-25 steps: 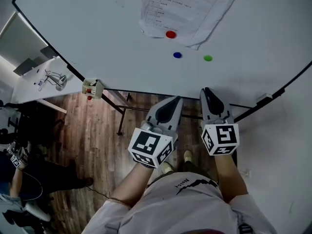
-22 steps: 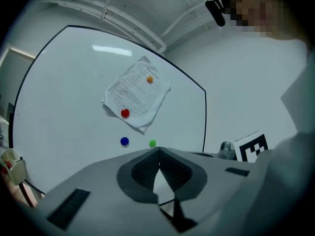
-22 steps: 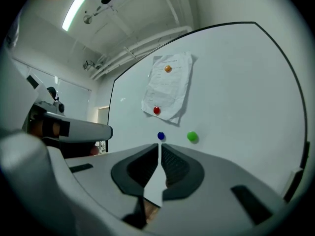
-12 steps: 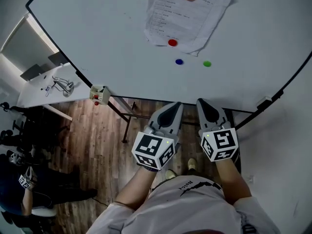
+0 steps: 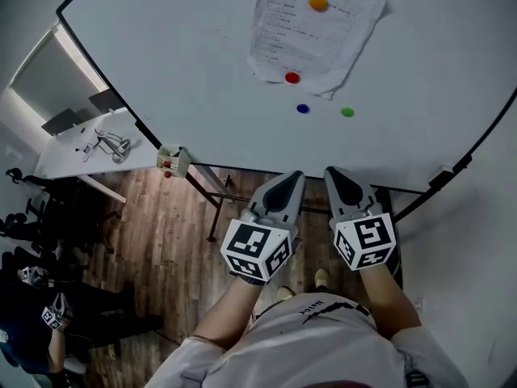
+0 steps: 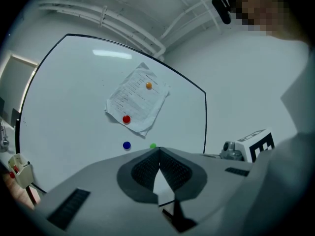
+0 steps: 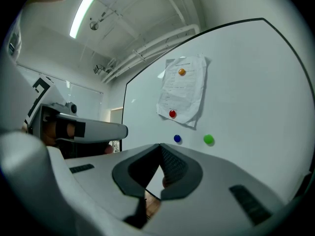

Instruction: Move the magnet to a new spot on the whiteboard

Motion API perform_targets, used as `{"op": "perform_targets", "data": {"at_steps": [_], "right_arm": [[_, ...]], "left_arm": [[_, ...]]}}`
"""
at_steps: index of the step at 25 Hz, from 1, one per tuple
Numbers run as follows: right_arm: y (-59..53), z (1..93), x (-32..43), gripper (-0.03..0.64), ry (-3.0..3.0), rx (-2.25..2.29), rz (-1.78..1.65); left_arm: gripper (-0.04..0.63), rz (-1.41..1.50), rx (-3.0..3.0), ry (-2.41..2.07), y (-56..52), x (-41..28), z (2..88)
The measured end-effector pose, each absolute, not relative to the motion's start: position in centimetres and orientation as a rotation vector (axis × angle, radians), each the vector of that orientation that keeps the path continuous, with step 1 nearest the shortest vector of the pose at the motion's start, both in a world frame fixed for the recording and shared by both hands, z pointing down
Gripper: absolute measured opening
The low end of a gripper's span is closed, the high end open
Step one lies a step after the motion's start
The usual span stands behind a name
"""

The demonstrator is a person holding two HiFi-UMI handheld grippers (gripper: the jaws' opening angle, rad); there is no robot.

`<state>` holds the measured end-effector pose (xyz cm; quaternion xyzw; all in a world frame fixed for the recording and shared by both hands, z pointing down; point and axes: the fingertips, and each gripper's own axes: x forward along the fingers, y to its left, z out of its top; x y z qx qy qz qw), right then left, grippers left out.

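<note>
On the whiteboard (image 5: 202, 63) a printed sheet (image 5: 315, 23) hangs under an orange magnet (image 5: 318, 2) and a red magnet (image 5: 292, 78). Just below the sheet, a blue magnet (image 5: 303, 109) and a green magnet (image 5: 347, 112) sit on bare board. Both grippers hover side by side below the board's lower edge, well short of the magnets. The left gripper (image 5: 289, 176) is shut and empty, its jaws meeting (image 6: 158, 149) under the blue magnet (image 6: 127, 145) and green magnet (image 6: 153, 145). The right gripper (image 5: 331, 172) is shut and empty too (image 7: 160, 145), with the green magnet (image 7: 208, 139) ahead to its right.
A small holder box (image 5: 174, 160) hangs at the board's lower left edge. Stand legs (image 5: 212, 208) rise from the wooden floor (image 5: 161, 233). A white desk (image 5: 89, 156) with small items lies at left. Another person (image 5: 48, 318) is at lower left.
The head view has tilted so the sheet and orange magnet show fully. The right gripper has drawn slightly back from the board and leftward. The left gripper has hardly moved.
</note>
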<state>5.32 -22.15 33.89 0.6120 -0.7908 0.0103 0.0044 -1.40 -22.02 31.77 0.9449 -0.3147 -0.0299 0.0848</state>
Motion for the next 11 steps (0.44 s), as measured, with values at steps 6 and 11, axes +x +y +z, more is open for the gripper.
{"op": "perform_targets", "data": {"at_steps": [6,11], "right_arm": [[-22.41,33.98,5.28,0.014,-2.485,1.895,0.030],[-22.65,34.08,5.46,0.014,-2.484,1.888,0.030]], "left_arm": [[0.009,-0.092,2.814,-0.946,-22.28,-1.26,31.90],[0.009,-0.093,2.811,-0.950,-22.53,-1.02,31.95]]}}
